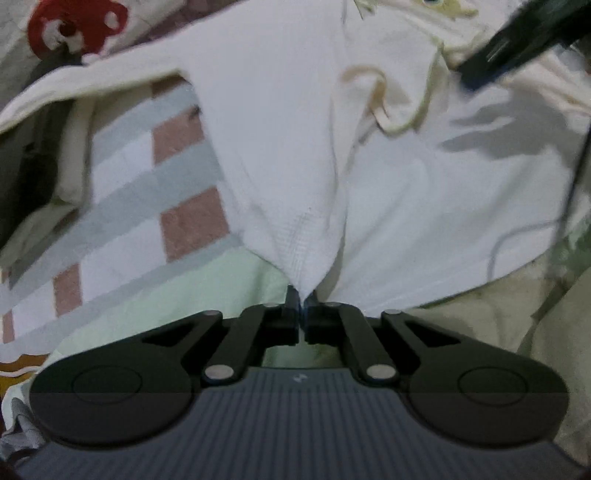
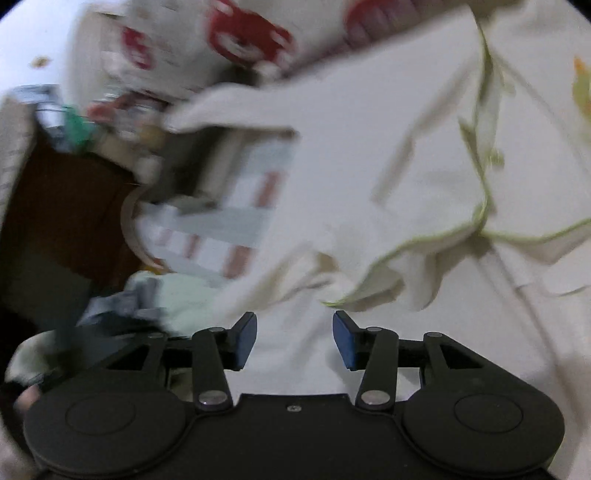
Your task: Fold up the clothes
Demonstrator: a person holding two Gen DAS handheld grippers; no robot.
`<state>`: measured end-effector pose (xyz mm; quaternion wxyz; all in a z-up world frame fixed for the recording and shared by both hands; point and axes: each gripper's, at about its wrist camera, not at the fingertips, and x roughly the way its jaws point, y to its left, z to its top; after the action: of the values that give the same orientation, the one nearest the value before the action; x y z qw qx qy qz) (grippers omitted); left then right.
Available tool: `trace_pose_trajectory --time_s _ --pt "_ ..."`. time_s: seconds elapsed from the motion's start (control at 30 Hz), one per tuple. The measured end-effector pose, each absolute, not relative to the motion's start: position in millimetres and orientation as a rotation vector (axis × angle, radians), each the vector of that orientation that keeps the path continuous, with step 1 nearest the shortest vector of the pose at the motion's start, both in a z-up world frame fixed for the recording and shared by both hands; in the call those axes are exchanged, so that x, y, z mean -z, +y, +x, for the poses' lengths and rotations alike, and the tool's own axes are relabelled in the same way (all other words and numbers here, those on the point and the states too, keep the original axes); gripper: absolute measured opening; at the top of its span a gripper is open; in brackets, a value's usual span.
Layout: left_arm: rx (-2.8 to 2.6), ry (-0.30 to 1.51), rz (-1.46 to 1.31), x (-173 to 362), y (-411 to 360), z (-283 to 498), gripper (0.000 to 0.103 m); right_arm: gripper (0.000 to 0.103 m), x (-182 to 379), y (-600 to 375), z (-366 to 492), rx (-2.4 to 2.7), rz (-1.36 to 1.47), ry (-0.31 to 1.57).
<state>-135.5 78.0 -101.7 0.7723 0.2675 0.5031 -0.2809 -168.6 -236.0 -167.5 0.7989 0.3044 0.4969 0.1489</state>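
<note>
Left gripper (image 1: 301, 295): jaws clenched on a pinched point of the white garment (image 1: 280, 155), pulled taut into a cone just ahead. Right gripper (image 2: 294, 334): jaws released, hovering above the same cloth. Beyond, soft waffle-textured cotton with pale green piping (image 2: 484, 206), draped over a checked bedspread (image 1: 140, 177) and rumpled near the collar. Likely risks: thin pinch slipping under tension; loose layers bunching, leaving a crooked fold. Farther off, red-printed fabric (image 2: 243, 35).
</note>
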Motion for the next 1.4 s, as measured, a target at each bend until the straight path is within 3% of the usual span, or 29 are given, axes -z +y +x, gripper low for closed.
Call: trace_pose_trajectory --time_s 0.2,0.37,0.4,0.43,0.47,0.5,0.57,0.67,0.73,1.0,1.07,1.2,1.33,1.37,1.4 --pt "0.568 1.075 0.453 81.7 91.3 -129.3 0.003 0.053 214.3 -238.2 -163.0 -0.214 0.906 1.068" --pt "0.554 1.065 0.434 84.0 89.3 -130.1 0.005 0.053 225.9 -238.4 -172.7 -0.267 0.923 0.921" --pt "0.564 1.073 0.44 85.7 88.1 -130.3 0.006 0.048 227.1 -240.2 -172.1 -0.287 0.949 0.906" --pt "0.57 1.081 0.447 86.9 86.9 -131.1 0.011 0.024 226.8 -242.0 -172.1 -0.306 0.963 0.888" --pt "0.573 1.087 0.46 87.6 85.4 -132.7 0.018 0.007 222.0 -243.7 -173.9 -0.32 0.939 0.864" --pt "0.571 1.088 0.476 88.0 84.0 -134.1 0.021 0.007 217.3 -245.3 -175.7 -0.334 0.915 0.84" --pt "0.559 1.079 0.505 87.3 82.7 -136.2 0.033 0.007 207.6 -249.4 -180.0 -0.362 0.873 0.794" --pt "0.528 1.015 0.524 80.6 83.2 -136.4 0.037 0.007 196.3 -257.1 -192.2 -0.392 0.882 0.763" --pt "0.535 0.918 0.525 68.6 82.5 -135.2 0.046 0.007 191.5 -262.2 -203.5 -0.359 0.856 0.748" --pt "0.766 0.92 0.551 73.3 62.0 -132.6 0.052 0.007 181.4 -284.3 -228.6 -0.381 0.877 0.679" --pt "0.753 0.936 0.629 85.8 52.2 -133.0 0.057 0.007 183.1 -285.1 -223.0 -0.38 0.872 0.714" --pt "0.612 0.946 0.873 118.0 35.9 -126.2 0.057 0.008 188.6 -279.3 -209.6 -0.399 0.802 0.845" --pt "0.612 0.981 0.785 118.6 38.6 -115.2 0.054 0.016 193.0 -271.9 -203.5 -0.398 0.713 0.933" --pt "0.608 0.981 0.761 116.3 39.4 -115.1 0.053 0.021 193.5 -270.1 -203.7 -0.395 0.696 0.942" --pt "0.604 0.974 0.744 113.6 40.0 -116.0 0.052 0.036 193.2 -269.0 -204.2 -0.397 0.697 0.944"
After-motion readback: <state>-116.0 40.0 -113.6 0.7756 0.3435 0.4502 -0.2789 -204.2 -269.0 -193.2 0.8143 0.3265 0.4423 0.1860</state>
